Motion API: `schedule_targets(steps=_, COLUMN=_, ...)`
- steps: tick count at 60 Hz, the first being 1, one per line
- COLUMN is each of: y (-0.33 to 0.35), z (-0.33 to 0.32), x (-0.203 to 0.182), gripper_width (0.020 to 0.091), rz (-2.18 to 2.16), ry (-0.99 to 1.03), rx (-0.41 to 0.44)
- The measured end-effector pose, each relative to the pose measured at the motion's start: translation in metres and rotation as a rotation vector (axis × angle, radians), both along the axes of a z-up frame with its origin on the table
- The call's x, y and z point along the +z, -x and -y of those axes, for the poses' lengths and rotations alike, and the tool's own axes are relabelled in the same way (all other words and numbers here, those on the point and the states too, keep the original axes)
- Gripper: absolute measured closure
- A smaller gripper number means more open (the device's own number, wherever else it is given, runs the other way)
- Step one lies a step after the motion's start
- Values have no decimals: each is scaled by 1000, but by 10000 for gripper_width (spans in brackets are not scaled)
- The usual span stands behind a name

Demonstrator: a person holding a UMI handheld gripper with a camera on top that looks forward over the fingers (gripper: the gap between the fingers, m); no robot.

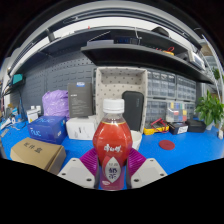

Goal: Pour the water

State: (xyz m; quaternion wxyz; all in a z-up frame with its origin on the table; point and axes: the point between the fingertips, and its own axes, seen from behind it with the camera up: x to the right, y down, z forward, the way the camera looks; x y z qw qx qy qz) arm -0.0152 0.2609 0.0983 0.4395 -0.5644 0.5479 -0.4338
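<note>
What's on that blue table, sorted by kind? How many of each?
Bottles: 1, the red bottle held between the claw fingers
Boxes: 3, a brown box, a blue box, a white box
Bags: 1, a purple bag
Plants: 1, a green plant
Total: 6

A clear plastic bottle (112, 142) of red drink is standing upright between the gripper's fingers, white cap closed on top, its red-and-purple label facing the camera, its base hidden low between them.
</note>
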Motion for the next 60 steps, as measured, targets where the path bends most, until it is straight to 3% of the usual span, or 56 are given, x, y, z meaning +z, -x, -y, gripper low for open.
schedule_targets(steps=6, y=1, z=-1, x=1, gripper_width=830, rz=13, ry=7, rx=1)
schedule_targets(steps=20, y=-6, z=-4, x=-1, gripper_width=834, rz=-32, ry=-6, rx=18)
schedule_targets(steps=28, y=-27, z=-19, x=14, gripper_width=833, rz=-50, ry=-111, rx=32)
schedule_targets(steps=36, y=-59, z=-35, x=48, gripper_width=834, rz=-45, ry=-344, rx=10)
schedule_targets(steps=46, y=-90, z=-60, x=71, gripper_width=833, rz=-88, ry=-808, rx=-35)
schedule_targets(steps=60, y=-115, z=-76, x=51, gripper_width=835, rz=-194, ry=-1370, rx=-121)
